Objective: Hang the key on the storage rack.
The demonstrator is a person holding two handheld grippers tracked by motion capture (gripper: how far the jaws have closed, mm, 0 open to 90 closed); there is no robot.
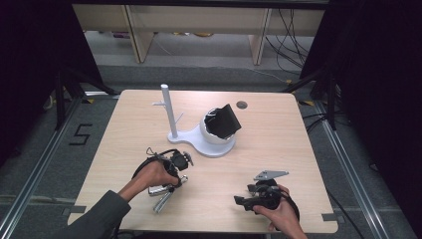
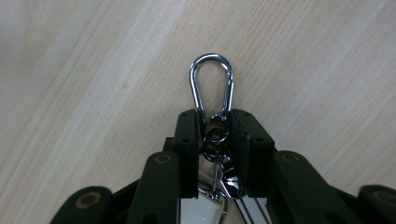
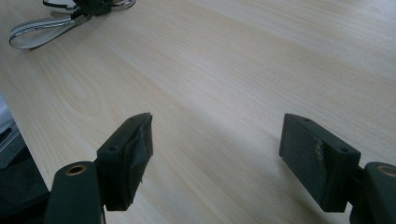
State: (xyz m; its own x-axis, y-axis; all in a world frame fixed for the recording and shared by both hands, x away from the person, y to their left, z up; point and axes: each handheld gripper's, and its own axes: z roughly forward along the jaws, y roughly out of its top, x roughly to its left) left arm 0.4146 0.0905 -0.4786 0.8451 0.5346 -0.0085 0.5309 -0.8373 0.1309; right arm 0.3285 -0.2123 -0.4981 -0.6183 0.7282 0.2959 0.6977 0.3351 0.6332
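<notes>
The left claw (image 2: 212,128) is clamped on a keyring's swivel, just below its silver snap hook (image 2: 211,86), which lies flat on the bench (image 1: 278,149) near the front left edge. The right claw (image 3: 217,149) rests apart, holding nothing. The grasp looks made; next comes lifting, probably toward the white stand (image 1: 169,112)

We see a worktop (image 2: 93,70) of pale wood-grain laminate, smooth and matt. The carabiner clip (image 2: 211,84) is polished metal, bright and glossy. The left claw (image 2: 212,135) has matt black plastic jaws. The strap (image 3: 39,31) looks like striped woven cloth. The stand (image 1: 209,142) is smooth white plastic, slightly satin.
</notes>
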